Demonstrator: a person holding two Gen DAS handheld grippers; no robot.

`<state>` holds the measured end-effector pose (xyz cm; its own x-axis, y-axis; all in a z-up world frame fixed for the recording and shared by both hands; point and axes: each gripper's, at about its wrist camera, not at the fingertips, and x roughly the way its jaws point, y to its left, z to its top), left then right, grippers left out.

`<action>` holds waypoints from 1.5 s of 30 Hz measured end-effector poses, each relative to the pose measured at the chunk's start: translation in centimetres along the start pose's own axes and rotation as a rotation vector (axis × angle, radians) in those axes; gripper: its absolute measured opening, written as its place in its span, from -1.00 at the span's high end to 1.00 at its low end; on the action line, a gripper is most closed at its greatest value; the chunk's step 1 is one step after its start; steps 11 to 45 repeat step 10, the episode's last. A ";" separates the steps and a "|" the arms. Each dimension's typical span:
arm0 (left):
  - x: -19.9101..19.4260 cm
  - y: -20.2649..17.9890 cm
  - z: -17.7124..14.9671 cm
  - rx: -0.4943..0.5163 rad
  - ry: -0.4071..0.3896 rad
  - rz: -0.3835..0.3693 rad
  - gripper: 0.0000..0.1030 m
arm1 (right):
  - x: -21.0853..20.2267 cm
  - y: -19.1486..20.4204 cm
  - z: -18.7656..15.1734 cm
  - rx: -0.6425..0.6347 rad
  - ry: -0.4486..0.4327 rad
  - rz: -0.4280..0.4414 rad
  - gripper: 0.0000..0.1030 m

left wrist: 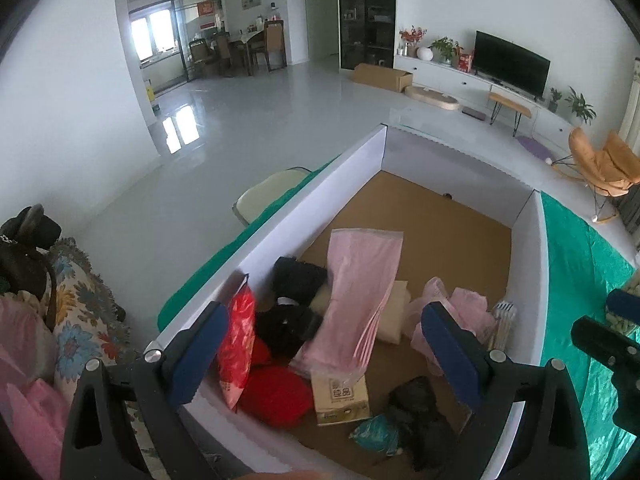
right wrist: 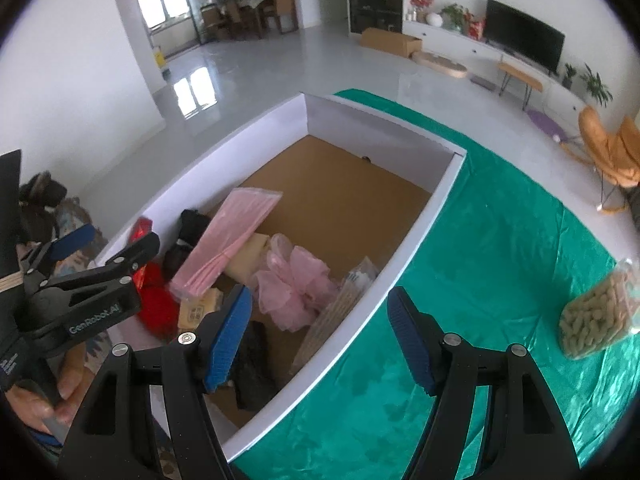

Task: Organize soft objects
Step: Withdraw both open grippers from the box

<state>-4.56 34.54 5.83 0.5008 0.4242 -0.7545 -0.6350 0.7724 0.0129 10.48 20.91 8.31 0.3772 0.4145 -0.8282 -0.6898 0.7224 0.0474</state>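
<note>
Your left gripper [left wrist: 324,344] hangs wide and empty over the box [right wrist: 420,236]; your right gripper [right wrist: 320,340], open and empty, straddles its wall. The bagged snack [right wrist: 596,316] lies right on the green cloth [right wrist: 480,216], nearer your right hand.

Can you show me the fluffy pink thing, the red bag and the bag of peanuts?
Fluffy pink mesh puff [right wrist: 298,286], right wrist view, its middle.
Red bag [left wrist: 237,350], left wrist view, its flat side.
Bag of peanuts [right wrist: 596,316], right wrist view, its middle.
</note>
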 end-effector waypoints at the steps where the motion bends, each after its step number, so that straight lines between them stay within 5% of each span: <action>1: -0.2 0.1 -0.2 0.001 -0.002 0.004 -0.88 | -0.1 0.2 -0.1 -0.007 -0.002 -0.004 -0.43; 10: -1.7 0.9 -0.3 -0.021 -0.054 -0.021 -0.88 | 0.6 1.2 -0.8 -0.031 0.012 -0.011 -0.43; 45: -1.7 0.9 -0.3 -0.021 -0.054 -0.021 -0.88 | 0.6 1.2 -0.8 -0.031 0.012 -0.011 -0.43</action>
